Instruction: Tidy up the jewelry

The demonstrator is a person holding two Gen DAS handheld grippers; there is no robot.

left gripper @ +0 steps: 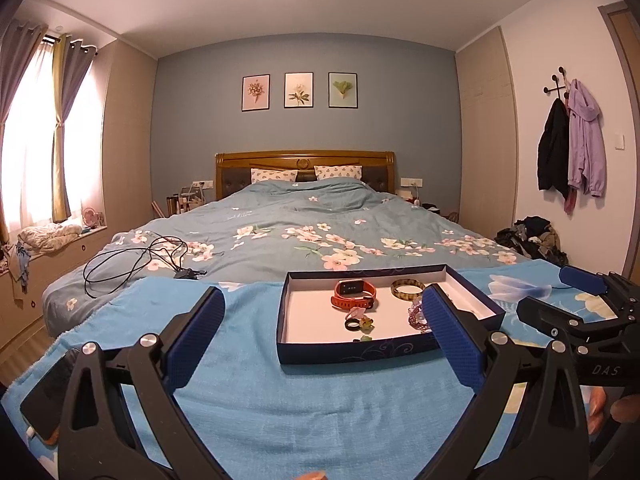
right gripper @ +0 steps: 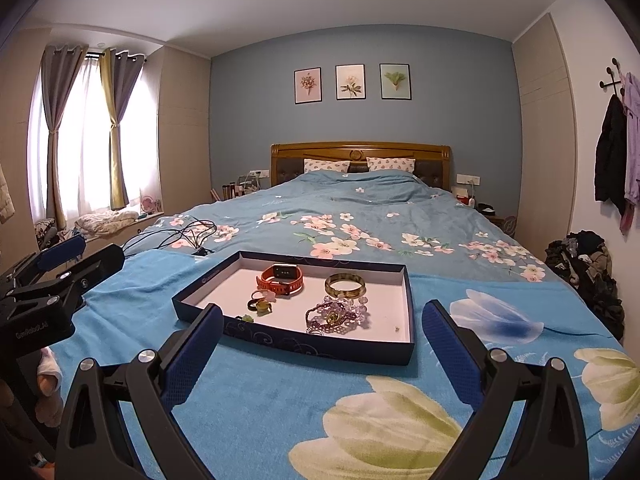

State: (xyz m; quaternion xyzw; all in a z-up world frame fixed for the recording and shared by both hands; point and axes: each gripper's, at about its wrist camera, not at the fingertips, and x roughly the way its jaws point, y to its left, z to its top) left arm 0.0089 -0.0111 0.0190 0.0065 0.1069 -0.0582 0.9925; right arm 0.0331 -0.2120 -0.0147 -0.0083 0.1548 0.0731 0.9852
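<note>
Standing at the foot of the room, I saw the wide bed point(right gripper: 360, 216) under its flowered teal quilt, and across its near end a bright blue blanket point(right gripper: 280, 400) printed with big pale blossoms. On that blanket sat a shallow dark-blue box tray point(right gripper: 320, 350) with a white floor, and all the jewelry lay inside it.

Both grippers hung low over the blanket on the near side of the tray. The left gripper point(left gripper: 326, 344) had its blue-padded fingers point(left gripper: 196, 336) spread wide apart, gripping nothing; from its own camera the right-hand pad overlapped the tray's near right corner, though I could not tell whether it touched. The right gripper point(right gripper: 320, 354) was likewise splayed wide and empty, its pads point(right gripper: 452, 352) framing the tray's near wall without clearly touching it. A person's fingertips point(left gripper: 624, 408) showed at the handle of the right gripper, seen from the left camera.

Inside the tray, an orange smartwatch point(right gripper: 280, 279) lay toward the far side, left of centre. Beside it to the right rested an amber bangle point(right gripper: 345, 285). Nearer the front lay a purple beaded bracelet point(right gripper: 336, 316), bunched in a heap. Left of it, just in front of the watch, sat a black ring point(right gripper: 255, 303) touching some small pink and green trinkets point(right gripper: 264, 306). A tiny pale stud point(right gripper: 396, 329) lay alone near the right wall.

Off on the quilt to the left, a black cable point(left gripper: 132, 260) lay looped.
</note>
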